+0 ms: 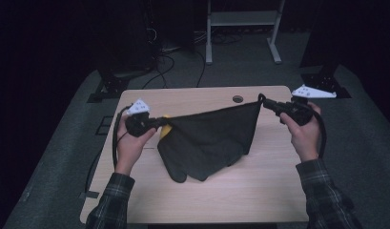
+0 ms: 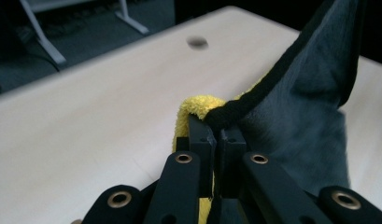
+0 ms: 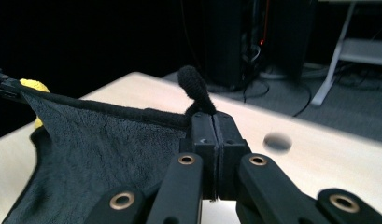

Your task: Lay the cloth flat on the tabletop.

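- A pale wooden desk [image 1: 259, 191] fills the middle of the high view, with dark floor around it and a white metal frame [image 1: 242, 28] standing beyond its far edge.
- A dark grey cloth [image 1: 211, 138] with a black hem hangs stretched between the two hands above the desk. Its top edge runs taut from left to right, and its lower folds sag down to the desk top.
- A yellow cloth [image 1: 166, 125] peeks out behind the grey one at its left corner.
- The left hand-held gripper [image 1: 159, 123] is clamped shut on the left corner of the grey cloth, with the yellow cloth just beside its jaws.
- The right hand-held gripper [image 1: 263, 101] is clamped shut on the right corner, with a hem loop poking up past its jaws.
- A small round hole [image 1: 238, 98] sits in the desk near the far edge.
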`<action>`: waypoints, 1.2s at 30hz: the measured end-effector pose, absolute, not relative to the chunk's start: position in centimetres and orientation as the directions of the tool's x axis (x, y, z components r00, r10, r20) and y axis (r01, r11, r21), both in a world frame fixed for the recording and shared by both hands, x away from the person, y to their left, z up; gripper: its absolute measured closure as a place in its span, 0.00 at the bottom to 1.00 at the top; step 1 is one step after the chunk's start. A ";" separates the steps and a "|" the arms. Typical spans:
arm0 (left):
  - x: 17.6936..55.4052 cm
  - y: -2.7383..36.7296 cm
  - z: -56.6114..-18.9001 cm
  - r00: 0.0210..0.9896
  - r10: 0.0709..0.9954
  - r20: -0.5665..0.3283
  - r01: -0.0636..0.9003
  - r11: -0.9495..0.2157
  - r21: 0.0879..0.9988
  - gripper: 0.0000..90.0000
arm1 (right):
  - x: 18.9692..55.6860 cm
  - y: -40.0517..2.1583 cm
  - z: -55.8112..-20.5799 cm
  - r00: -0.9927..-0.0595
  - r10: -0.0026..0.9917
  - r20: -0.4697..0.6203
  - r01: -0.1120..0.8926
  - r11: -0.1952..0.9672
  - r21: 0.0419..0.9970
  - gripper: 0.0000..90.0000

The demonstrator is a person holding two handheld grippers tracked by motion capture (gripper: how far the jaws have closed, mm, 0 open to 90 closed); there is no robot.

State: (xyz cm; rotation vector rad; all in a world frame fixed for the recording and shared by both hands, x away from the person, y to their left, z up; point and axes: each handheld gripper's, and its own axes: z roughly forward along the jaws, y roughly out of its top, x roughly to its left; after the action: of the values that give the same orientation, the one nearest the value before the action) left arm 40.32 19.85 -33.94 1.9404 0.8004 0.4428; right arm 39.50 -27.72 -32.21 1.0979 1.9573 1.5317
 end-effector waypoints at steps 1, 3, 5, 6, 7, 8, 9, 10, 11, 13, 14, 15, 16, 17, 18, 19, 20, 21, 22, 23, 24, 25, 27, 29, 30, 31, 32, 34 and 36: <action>40.3 19.8 -33.9 0.719 0.694 -0.025 0.348 -0.328 0.878 0.97 | 39.8 -27.7 -31.6 -0.600 0.789 0.133 0.315 0.080 0.946 0.98; 41.1 19.8 -31.9 0.712 0.702 0.001 0.317 -0.323 0.892 0.97 | 40.2 -27.6 -30.6 -0.597 0.792 0.126 0.299 0.074 0.951 0.98; 41.3 19.8 -29.6 0.707 0.706 0.033 0.270 -0.313 0.910 0.97 | 40.5 -27.6 -29.0 -0.597 0.793 0.117 0.265 0.058 0.963 0.98; 41.2 19.8 -28.7 0.705 0.708 0.052 0.247 -0.313 0.917 0.97 | 40.5 -27.7 -28.3 -0.602 0.791 0.108 0.244 0.053 0.968 0.98; 40.9 19.8 -28.0 0.704 0.707 0.063 0.228 -0.309 0.923 0.97 | 40.3 -27.7 -27.7 -0.605 0.790 0.103 0.226 0.047 0.973 0.98; 40.6 19.8 -27.5 0.707 0.703 0.072 0.212 -0.309 0.927 0.97 | 39.9 -27.8 -27.2 -0.611 0.786 0.096 0.208 0.042 0.977 0.98; 40.2 19.8 -27.2 0.711 0.698 0.082 0.200 -0.313 0.928 0.97 | 39.5 -27.9 -26.8 -0.618 0.781 0.089 0.190 0.038 0.981 0.98; 39.4 19.8 -27.4 0.720 0.689 0.080 0.195 -0.312 0.930 0.97 | 38.6 -28.2 -26.6 -0.628 0.774 0.081 0.171 0.036 0.985 0.98; 39.4 19.8 -27.4 0.720 0.689 0.080 0.195 -0.312 0.930 0.97 | 38.6 -28.2 -26.6 -0.628 0.774 0.081 0.171 0.036 0.985 0.98; 38.8 19.6 -28.1 0.729 0.681 0.073 0.206 -0.320 0.925 0.97 | 37.5 -28.5 -27.4 -0.642 0.762 0.086 0.179 0.040 0.983 0.98; 38.2 19.4 -29.5 0.740 0.669 0.066 0.227 -0.340 0.913 0.97 | 37.1 -28.5 -28.0 -0.647 0.757 0.088 0.189 0.047 0.981 0.98; 38.2 19.4 -29.5 0.740 0.669 0.066 0.227 -0.340 0.913 0.97 | 36.8 -28.5 -28.6 -0.651 0.754 0.087 0.198 0.058 0.978 0.98; 37.5 19.4 -30.9 0.751 0.658 0.057 0.249 -0.362 0.898 0.97 | 36.3 -28.5 -29.5 -0.658 0.747 0.092 0.212 0.066 0.975 0.98; 37.5 19.4 -30.9 0.751 0.658 0.057 0.249 -0.362 0.898 0.97 | 36.0 -28.5 -30.0 -0.662 0.743 0.097 0.223 0.072 0.972 0.98; 37.0 19.4 -31.8 0.756 0.653 0.047 0.264 -0.370 0.891 0.97 | 36.0 -28.5 -30.0 -0.662 0.743 0.097 0.223 0.072 0.972 0.98; 36.7 19.4 -32.4 0.761 0.648 0.038 0.273 -0.373 0.887 0.97 | 35.6 -28.6 -30.9 -0.668 0.737 0.101 0.238 0.083 0.968 0.98; 36.1 19.5 -33.4 0.768 0.640 0.026 0.291 -0.384 0.876 0.97 | 34.9 -28.7 -32.1 -0.674 0.731 0.109 0.259 0.095 0.961 0.98; 36.1 19.5 -33.4 0.768 0.640 0.026 0.291 -0.384 0.876 0.97 | 34.9 -28.7 -32.1 -0.674 0.731 0.109 0.259 0.095 0.961 0.98; 35.6 19.5 -34.0 0.775 0.631 0.013 0.300 -0.387 0.872 0.97 | 34.7 -28.7 -32.5 -0.677 0.727 0.114 0.267 0.098 0.959 0.98; 35.2 19.6 -34.5 0.784 0.621 0.007 0.307 -0.396 0.865 0.97 | 34.3 -28.9 -33.1 -0.684 0.719 0.124 0.278 0.099 0.956 0.98; 34.4 19.7 -35.6 0.797 0.604 -0.014 0.323 -0.406 0.855 0.97 | 33.5 -29.1 -34.1 -0.690 0.710 0.140 0.306 0.112 0.945 0.98; 34.4 19.7 -35.6 0.797 0.604 -0.014 0.323 -0.406 0.855 0.96 | 33.5 -29.1 -34.1 -0.690 0.710 0.140 0.306 0.112 0.945 0.98; 33.6 19.8 -36.5 0.808 0.589 -0.024 0.334 -0.425 0.841 0.96 | 32.5 -29.4 -35.7 -0.697 0.698 0.162 0.348 0.131 0.928 0.98; 32.7 19.8 -37.6 0.818 0.573 -0.047 0.354 -0.438 0.826 0.96 | 31.8 -29.6 -37.0 -0.700 0.690 0.186 0.379 0.138 0.915 0.98; 31.9 19.8 -38.5 0.826 0.560 -0.057 0.368 -0.462 0.807 0.96 | 31.4 -29.7 -37.8 -0.700 0.686 0.196 0.399 0.150 0.905 0.98; 31.9 19.8 -38.5 0.826 0.560 -0.057 0.368 -0.462 0.807 0.96 | 31.4 -29.7 -37.8 -0.700 0.686 0.196 0.399 0.150 0.905 0.98; 31.4 19.8 -39.1 0.831 0.553 -0.062 0.376 -0.476 0.795 0.96 | 30.8 -29.8 -38.9 -0.702 0.680 0.211 0.425 0.162 0.890 0.98; 30.2 19.8 -40.0 0.843 0.532 -0.081 0.390 -0.500 0.773 0.95 | 30.1 -29.8 -39.7 -0.704 0.677 0.214 0.442 0.182 0.878 0.98; 29.4 19.9 -40.5 0.852 0.516 -0.088 0.394 -0.521 0.757 0.95 | 29.4 -30.0 -40.1 -0.707 0.671 0.223 0.455 0.189 0.870 0.98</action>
State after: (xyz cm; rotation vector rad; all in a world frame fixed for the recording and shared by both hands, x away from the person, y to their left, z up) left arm 29.39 19.88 -40.46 2.1847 0.6578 0.1860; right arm 29.39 -29.99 -40.12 1.0859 2.2534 1.5316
